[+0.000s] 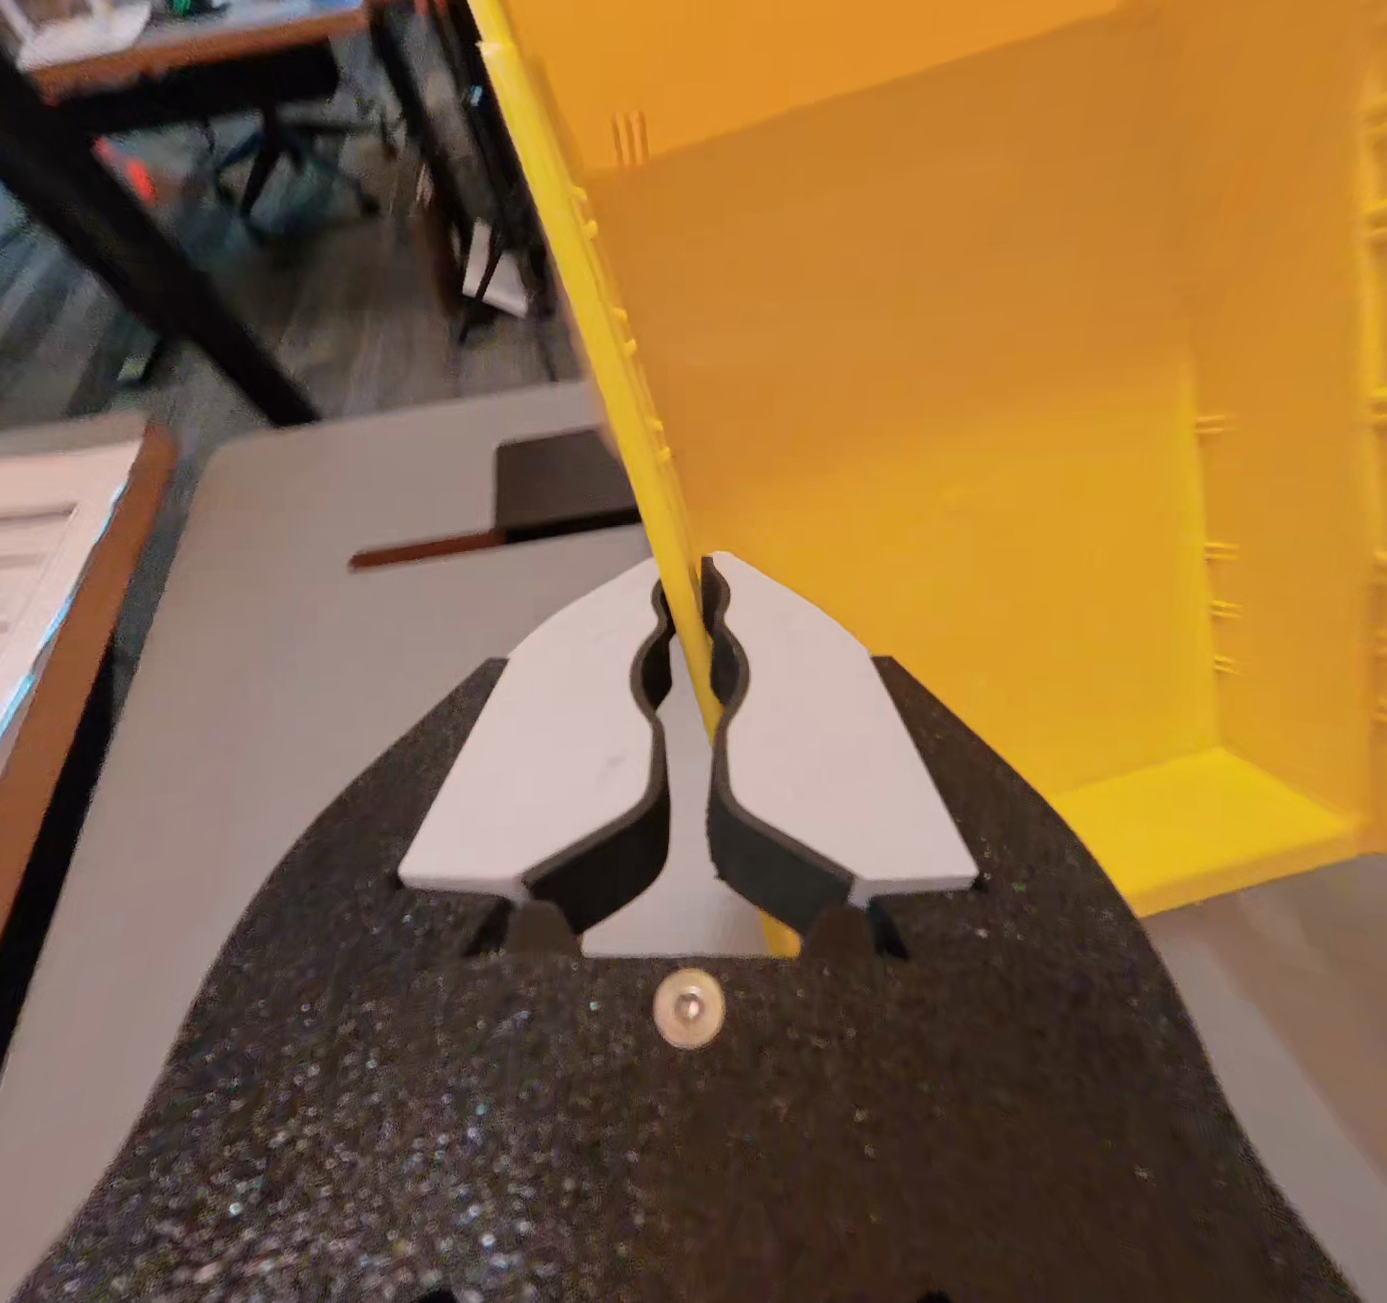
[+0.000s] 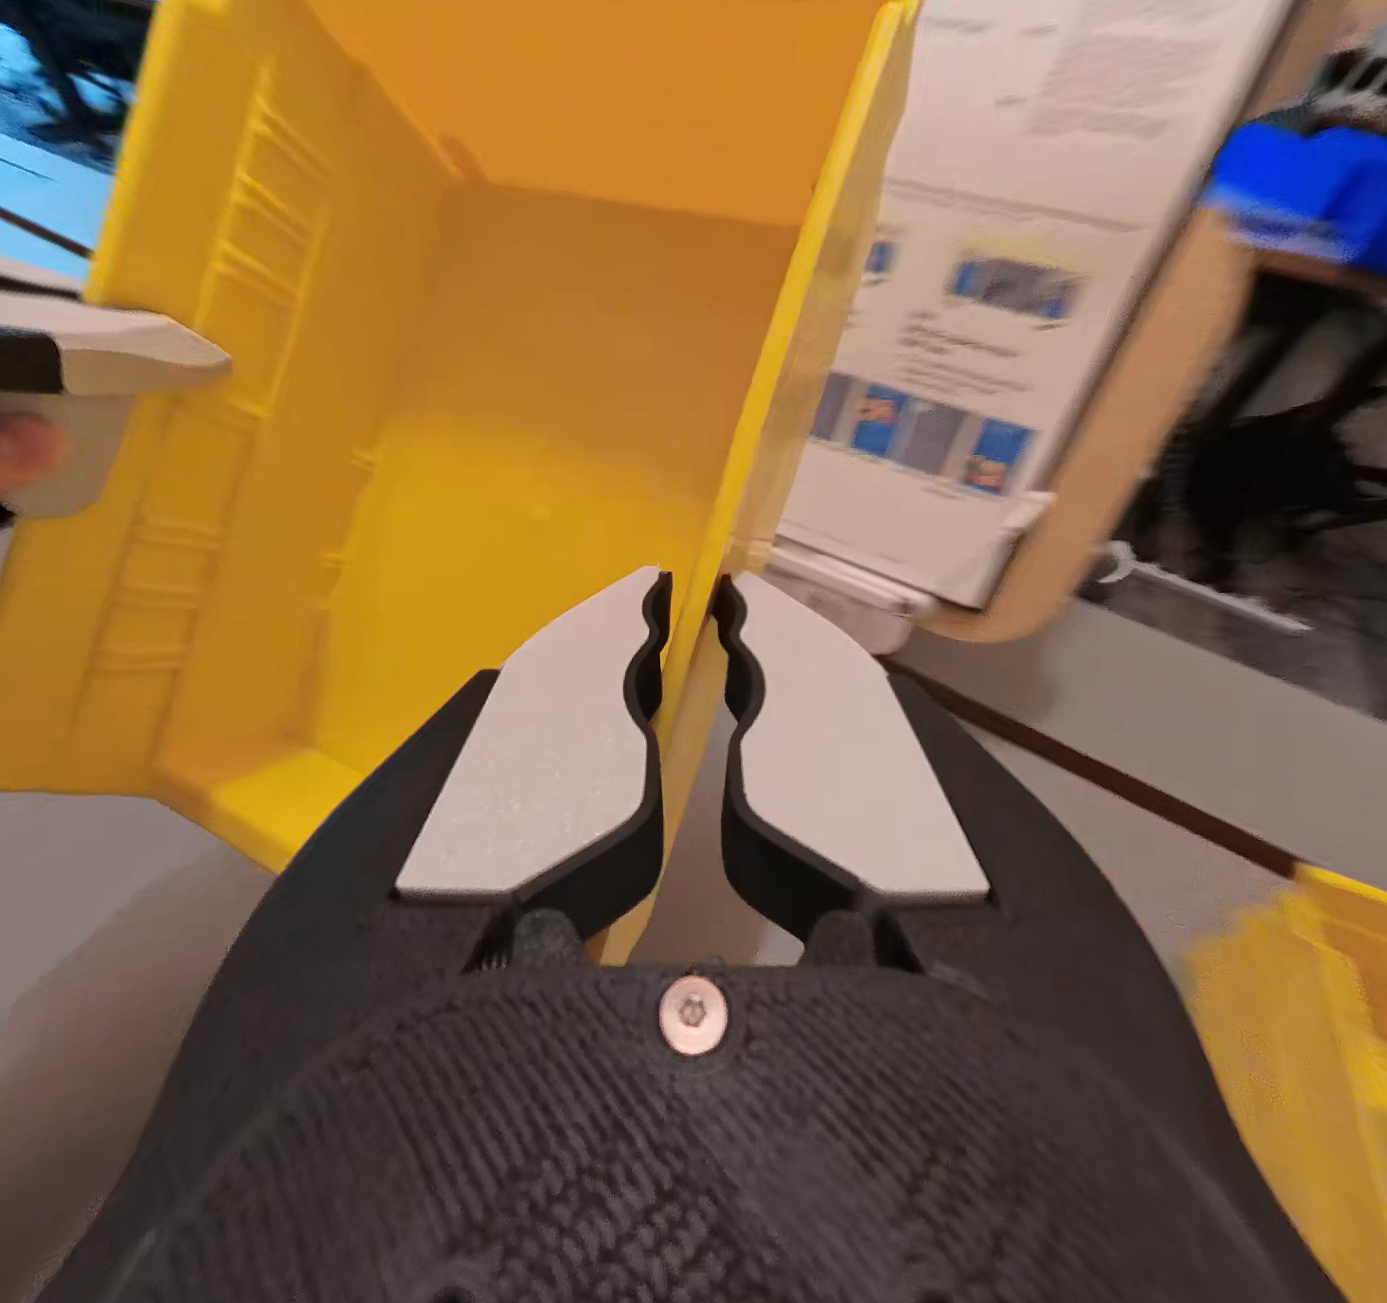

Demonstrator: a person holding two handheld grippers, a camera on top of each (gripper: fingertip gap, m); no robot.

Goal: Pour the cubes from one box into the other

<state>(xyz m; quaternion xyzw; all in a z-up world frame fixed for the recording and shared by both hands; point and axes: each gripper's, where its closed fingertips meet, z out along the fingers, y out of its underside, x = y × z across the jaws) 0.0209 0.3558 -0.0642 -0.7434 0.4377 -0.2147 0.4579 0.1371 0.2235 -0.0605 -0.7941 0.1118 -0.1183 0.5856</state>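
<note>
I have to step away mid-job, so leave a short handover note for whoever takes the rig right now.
Left gripper: shut on the left wall of the yellow box.
Right gripper: shut on its right wall.
The box is held up between them, tipped, open side toward the cameras. Its inside shows no cubes.
A second yellow box sits low right in the right wrist view, blurred, contents unseen.
Done: the pour looks finished.
Left: check the cubes landed, set the box down.

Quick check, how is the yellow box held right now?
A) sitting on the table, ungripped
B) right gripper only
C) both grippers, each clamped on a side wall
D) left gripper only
C: the left gripper pinches one thin wall of the yellow box and the right gripper pinches the opposite wall, with the box tipped up and no cubes visible inside.
</note>
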